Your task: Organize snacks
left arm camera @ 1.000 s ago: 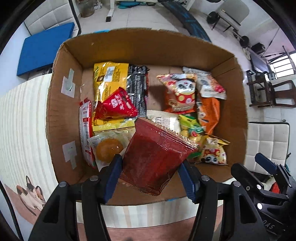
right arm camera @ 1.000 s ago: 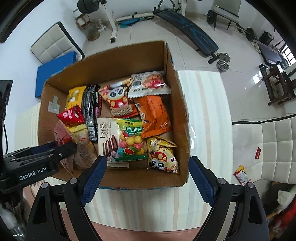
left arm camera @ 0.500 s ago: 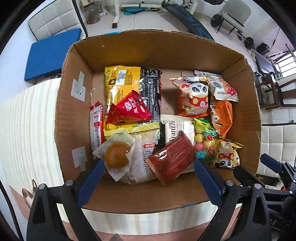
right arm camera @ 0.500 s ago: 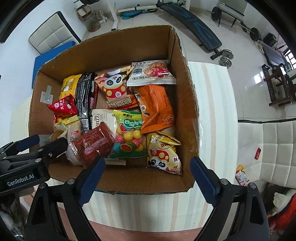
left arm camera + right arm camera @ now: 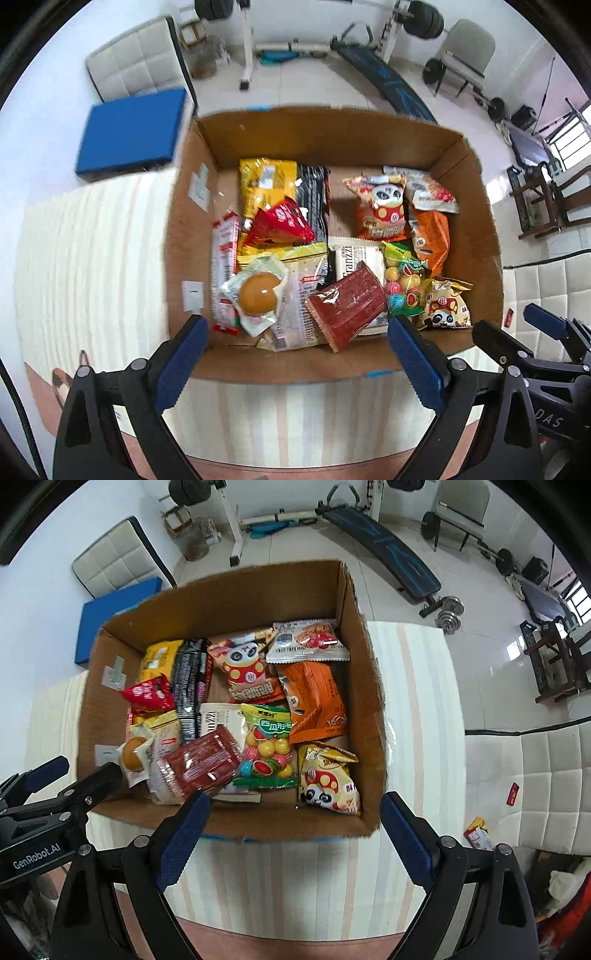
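Note:
An open cardboard box point(image 5: 192, 266) point(image 5: 365, 686) stands on the striped table, filled with several snack packets. A dark red packet point(image 5: 347, 304) point(image 5: 201, 766) lies on top near the box's front wall, beside a packet with a round orange bun point(image 5: 256, 293) and a bag of coloured candy balls point(image 5: 267, 749). My left gripper point(image 5: 295, 354) is open and empty, held above the front wall of the box. My right gripper point(image 5: 291, 830) is open and empty, also in front of the box. The left gripper also shows at the left edge of the right wrist view.
A blue mat point(image 5: 131, 129) and a white cushioned seat point(image 5: 136, 72) lie beyond the box. Gym equipment point(image 5: 376, 535) stands on the tiled floor. A white cushioned sofa point(image 5: 535, 775) with small packets point(image 5: 478, 832) is at the right.
My left gripper opened and let go of the dark red packet, which now lies in the box. Both grippers have pulled back and up from the box.

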Demonstrator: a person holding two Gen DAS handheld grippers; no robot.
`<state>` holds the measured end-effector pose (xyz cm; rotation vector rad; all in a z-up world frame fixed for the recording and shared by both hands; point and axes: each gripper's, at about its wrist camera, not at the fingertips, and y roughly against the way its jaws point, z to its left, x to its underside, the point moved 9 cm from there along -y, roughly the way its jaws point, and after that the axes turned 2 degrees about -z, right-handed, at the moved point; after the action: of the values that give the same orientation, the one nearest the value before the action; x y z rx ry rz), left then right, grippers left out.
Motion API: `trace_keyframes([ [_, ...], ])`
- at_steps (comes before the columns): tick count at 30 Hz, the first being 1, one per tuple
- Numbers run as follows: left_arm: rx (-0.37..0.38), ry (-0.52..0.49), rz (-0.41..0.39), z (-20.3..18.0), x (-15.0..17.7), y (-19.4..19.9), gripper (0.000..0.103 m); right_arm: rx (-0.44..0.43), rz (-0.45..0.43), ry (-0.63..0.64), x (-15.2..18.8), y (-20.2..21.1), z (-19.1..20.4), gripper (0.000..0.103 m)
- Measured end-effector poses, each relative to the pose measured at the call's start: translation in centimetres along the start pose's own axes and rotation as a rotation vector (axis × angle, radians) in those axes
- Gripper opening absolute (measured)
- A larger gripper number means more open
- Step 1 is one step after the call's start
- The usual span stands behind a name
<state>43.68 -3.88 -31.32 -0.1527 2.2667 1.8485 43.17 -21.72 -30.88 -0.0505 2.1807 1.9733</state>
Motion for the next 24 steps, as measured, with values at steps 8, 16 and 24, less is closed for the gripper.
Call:
trace_keyframes([
  [8, -0.016, -0.023, -0.11, -0.6, 3.4, 5.5, 0.1, -0.019, -0.089, 0.017, 3.8, 5.5, 0.3, 0.095],
  [16, 0.022, 0.006, -0.158, -0.8, 7.5, 10.2, 0.1, -0.041, -0.171, 0.022, 8.6, 11.2, 0.4, 0.095],
  [24, -0.01, 0.017, -0.269, -0.5, 10.7, 15.7, 0.1, -0.06, -0.234, 0.016, 13.1, 16.1, 0.4, 0.095],
])
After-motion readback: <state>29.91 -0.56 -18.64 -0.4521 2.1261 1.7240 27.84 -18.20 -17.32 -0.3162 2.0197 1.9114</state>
